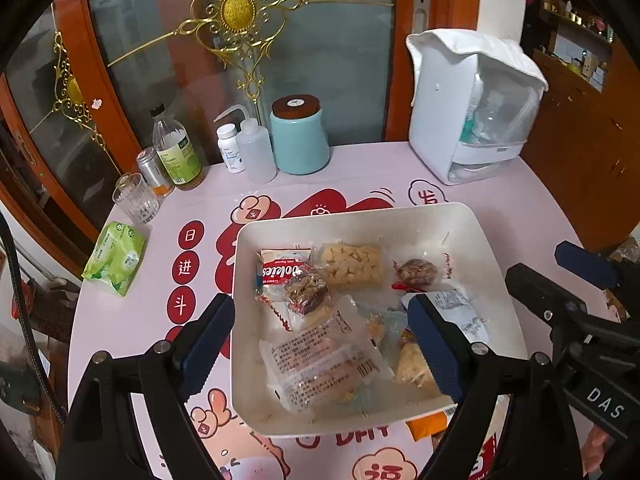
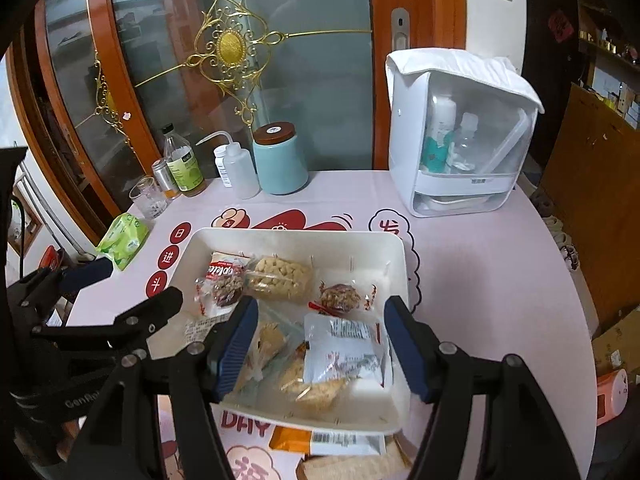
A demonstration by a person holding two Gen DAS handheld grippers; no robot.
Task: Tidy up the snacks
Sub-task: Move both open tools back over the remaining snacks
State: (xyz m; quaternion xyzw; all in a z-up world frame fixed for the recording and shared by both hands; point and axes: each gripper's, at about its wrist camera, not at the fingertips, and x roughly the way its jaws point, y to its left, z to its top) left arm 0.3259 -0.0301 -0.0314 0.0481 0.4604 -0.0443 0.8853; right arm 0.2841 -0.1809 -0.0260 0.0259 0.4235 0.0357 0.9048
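Note:
A white tray [image 1: 360, 216] [image 2: 280, 234] on the pink printed tablecloth holds several wrapped snacks. Among them are a yellow puffed-snack pack [image 1: 352, 266] [image 2: 280, 278], a red-and-white cookie pack [image 1: 284, 268] and a clear pack with printed text [image 1: 324, 360]. There are also nut-filled date sweets [image 1: 414, 272] [image 2: 340, 296] and a white foil pack [image 2: 344, 348]. My left gripper [image 1: 316, 316] hangs open over the tray's near left part. My right gripper [image 2: 320, 312] hangs open over the near right part. Neither holds anything. An orange packet [image 2: 292, 438] pokes out from under the tray's front edge.
Along the back stand a teal canister [image 1: 300, 136], a squeeze bottle [image 1: 256, 152], a pill bottle, a green-labelled bottle [image 1: 178, 152], a can and a glass [image 1: 136, 198]. A green tissue pack [image 1: 116, 258] lies left. A white storage box [image 1: 472, 108] stands back right. A glass door is behind.

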